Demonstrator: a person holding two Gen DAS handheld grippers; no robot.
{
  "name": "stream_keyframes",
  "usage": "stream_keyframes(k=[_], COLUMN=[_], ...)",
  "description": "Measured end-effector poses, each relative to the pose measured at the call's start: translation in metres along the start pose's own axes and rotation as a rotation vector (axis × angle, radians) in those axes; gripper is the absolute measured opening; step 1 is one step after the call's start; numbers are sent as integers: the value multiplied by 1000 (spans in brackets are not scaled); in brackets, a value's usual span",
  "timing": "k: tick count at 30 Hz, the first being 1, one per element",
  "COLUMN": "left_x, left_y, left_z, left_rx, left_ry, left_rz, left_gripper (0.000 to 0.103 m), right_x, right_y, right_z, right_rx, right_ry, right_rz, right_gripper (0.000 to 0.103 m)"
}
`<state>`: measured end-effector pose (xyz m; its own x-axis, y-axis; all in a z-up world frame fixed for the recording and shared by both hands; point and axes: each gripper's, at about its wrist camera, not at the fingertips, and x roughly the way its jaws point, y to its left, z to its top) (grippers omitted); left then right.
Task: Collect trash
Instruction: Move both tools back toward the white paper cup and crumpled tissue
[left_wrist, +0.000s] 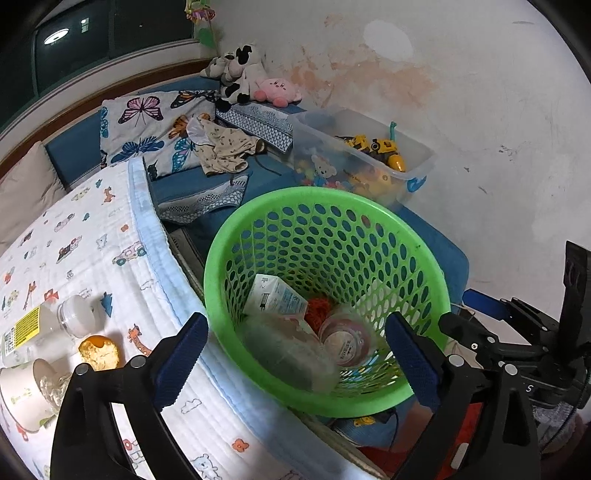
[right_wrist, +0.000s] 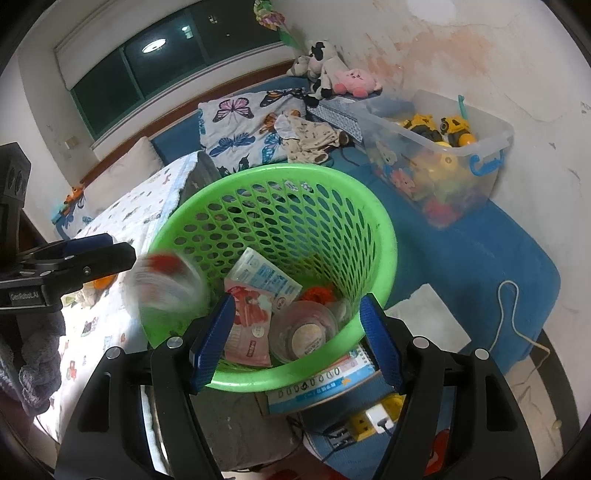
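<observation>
A green perforated basket (left_wrist: 373, 210) (right_wrist: 354, 192) stands beside the bed. It holds a white carton (left_wrist: 275, 295) (right_wrist: 264, 275), a pink packet (right_wrist: 247, 326), clear plastic cups (right_wrist: 303, 332) and an orange scrap (right_wrist: 317, 293). A blurred clear bottle (right_wrist: 166, 286) is in the air over the basket's left rim. My left gripper (left_wrist: 295, 358) is open and empty above the basket. My right gripper (right_wrist: 295, 339) is open and empty over it. On the bed lie a clear bottle (left_wrist: 48, 326), an orange peel (left_wrist: 99, 351) and a paper cup (left_wrist: 22, 395).
The bed has a white printed quilt (left_wrist: 92, 243). A clear toy bin (left_wrist: 365, 158) (right_wrist: 439, 155) stands by the wall on a blue mat (right_wrist: 480, 266). A butterfly pillow (left_wrist: 147, 129), clothes and plush toys (left_wrist: 243, 77) lie behind. A power strip (right_wrist: 373, 417) and a book lie below the basket.
</observation>
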<state>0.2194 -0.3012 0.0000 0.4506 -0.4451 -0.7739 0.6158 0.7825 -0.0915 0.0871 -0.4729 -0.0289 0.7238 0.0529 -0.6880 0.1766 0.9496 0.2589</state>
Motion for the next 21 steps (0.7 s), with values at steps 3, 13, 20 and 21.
stream_keyframes(k=[3,13,20,21], left_x=[-12,-66,-102,-107], left_y=[5,53,99,107], left_z=[-5,-43,-75,-80], left_rx=[-11,-78,-140,-156], left_ry=[-18,-91,-136,-140], left_rz=[1,105,211,225], left_gripper=[93,93,93,93], right_x=[-4,-14,-9,-8], right_y=[5,35,68,75], right_z=[-1,-3,-2,-2], right_rx=[-5,-38,-86,-96], right_ry=[-6,-23,-16,-15], right_rz=[7,43,80,86], right_gripper=[70,70,71,71])
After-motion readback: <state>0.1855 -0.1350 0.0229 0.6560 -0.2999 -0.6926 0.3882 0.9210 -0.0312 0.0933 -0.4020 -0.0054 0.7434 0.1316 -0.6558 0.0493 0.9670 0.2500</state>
